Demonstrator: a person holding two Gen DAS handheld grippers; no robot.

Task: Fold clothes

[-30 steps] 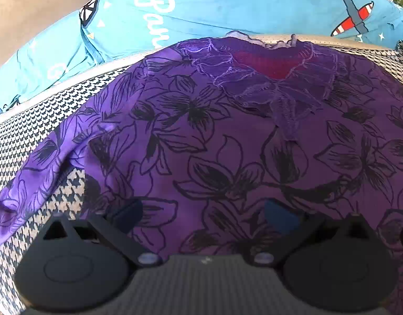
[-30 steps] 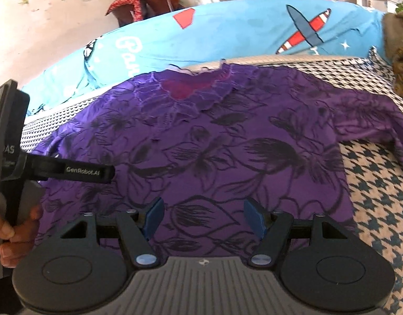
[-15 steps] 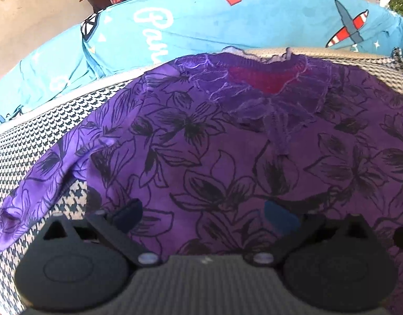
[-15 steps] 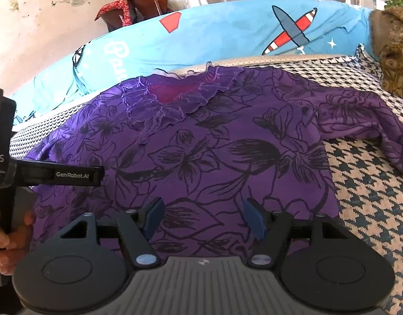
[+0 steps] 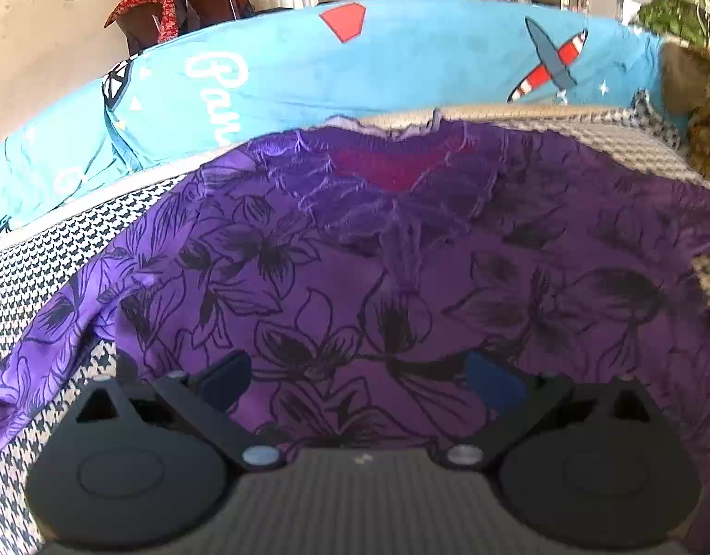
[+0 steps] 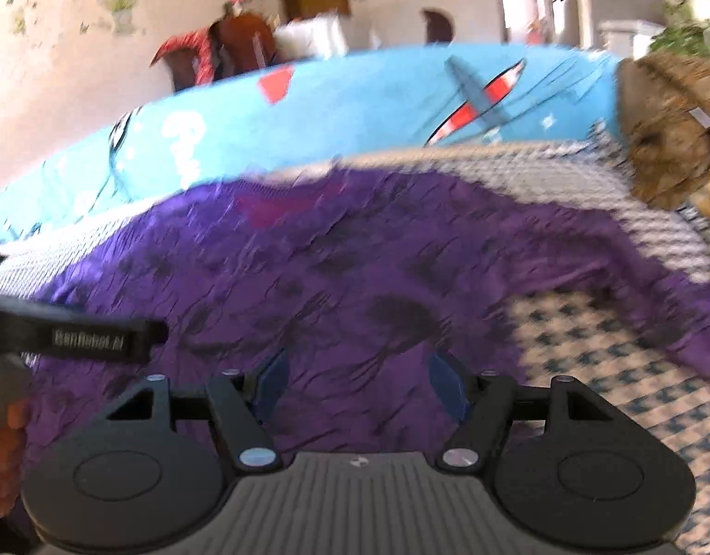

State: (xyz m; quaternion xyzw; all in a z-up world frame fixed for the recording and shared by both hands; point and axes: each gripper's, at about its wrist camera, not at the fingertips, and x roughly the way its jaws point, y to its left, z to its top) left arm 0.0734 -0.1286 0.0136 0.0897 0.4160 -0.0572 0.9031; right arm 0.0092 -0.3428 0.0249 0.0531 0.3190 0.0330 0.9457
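Observation:
A purple blouse (image 5: 355, 249) with black flower outlines lies spread flat on a houndstooth cover (image 5: 36, 254), neckline with a red inner patch at the far edge. One sleeve (image 5: 45, 347) trails to the left, the other (image 6: 655, 296) to the right. My left gripper (image 5: 359, 379) hovers open over the lower middle of the blouse, nothing between its blue pads. In the blurred right wrist view my right gripper (image 6: 355, 379) is open too, above the blouse's lower part. The left gripper's body (image 6: 77, 337) and a hand (image 6: 3, 453) show at that view's left edge.
A turquoise cushion (image 5: 378, 64) printed with a plane and white lettering runs along the far side. A brown furry thing (image 6: 669, 138) sits at the far right. Chairs with a red cloth (image 5: 170, 14) and a green plant (image 5: 683, 4) stand beyond.
Both grippers have drawn back and up, tilting more level, so more of the cushion and room shows. The blouse lies as before. Both stay open.

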